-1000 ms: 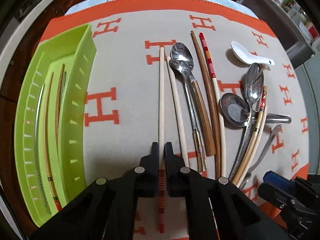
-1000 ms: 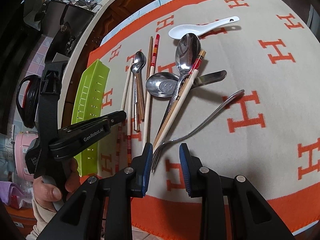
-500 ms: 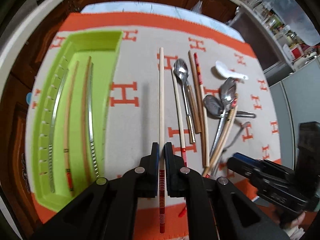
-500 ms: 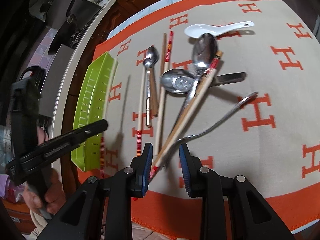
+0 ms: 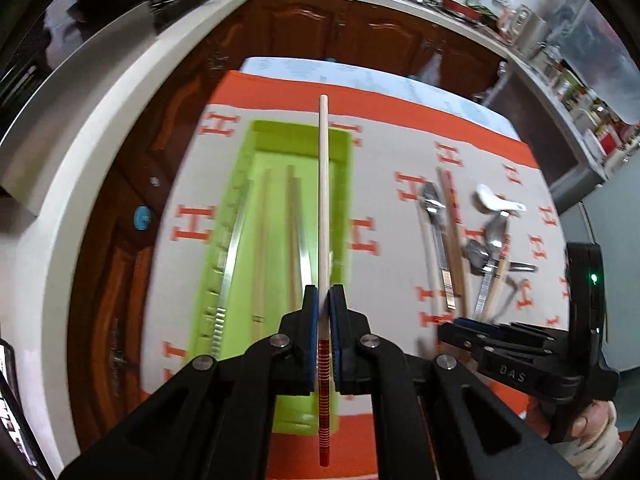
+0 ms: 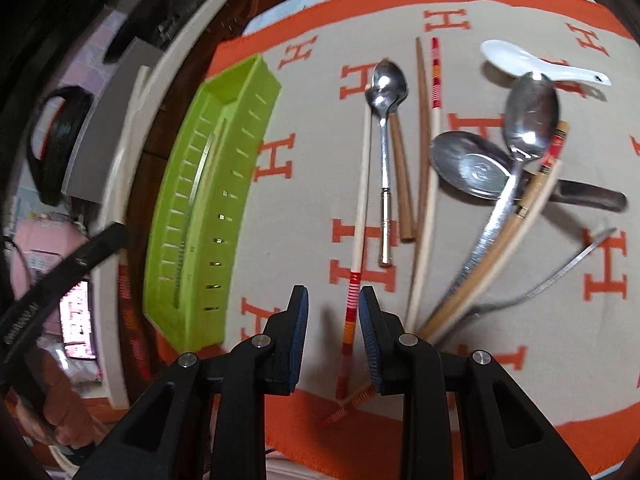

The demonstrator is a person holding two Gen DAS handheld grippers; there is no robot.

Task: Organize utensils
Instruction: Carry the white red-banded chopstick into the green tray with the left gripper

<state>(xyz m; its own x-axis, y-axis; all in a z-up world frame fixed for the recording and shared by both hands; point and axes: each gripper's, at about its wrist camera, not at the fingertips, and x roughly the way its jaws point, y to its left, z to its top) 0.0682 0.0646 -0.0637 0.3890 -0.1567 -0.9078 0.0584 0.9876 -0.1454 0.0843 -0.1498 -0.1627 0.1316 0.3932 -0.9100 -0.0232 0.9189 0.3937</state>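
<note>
Lying beside green tray (image 6: 224, 184), spoons (image 6: 532, 116), chopsticks (image 6: 362, 196)

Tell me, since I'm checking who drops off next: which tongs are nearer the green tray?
Left. The left tongs hold a chopstick above the green tray; the right tongs are open over the cloth beside it.

The lime-green plastic tray (image 6: 208, 184) looks smooth and faintly glossy, with slotted walls. It sits on a beige woven cloth with orange H letters (image 6: 304, 208), matt and soft-looking. Right of the tray lie 3 polished metal spoons; the largest round steel spoon (image 6: 472, 168) is mirror-bright. Beyond them, farther from the tray, a white ceramic soup spoon (image 6: 536, 62) is glossy. The pale wooden chopstick with red striped end (image 5: 324, 216) is smooth and matt. Its clamping matt black plastic fingers (image 5: 310, 320) carry ribbed blue pads.
</note>
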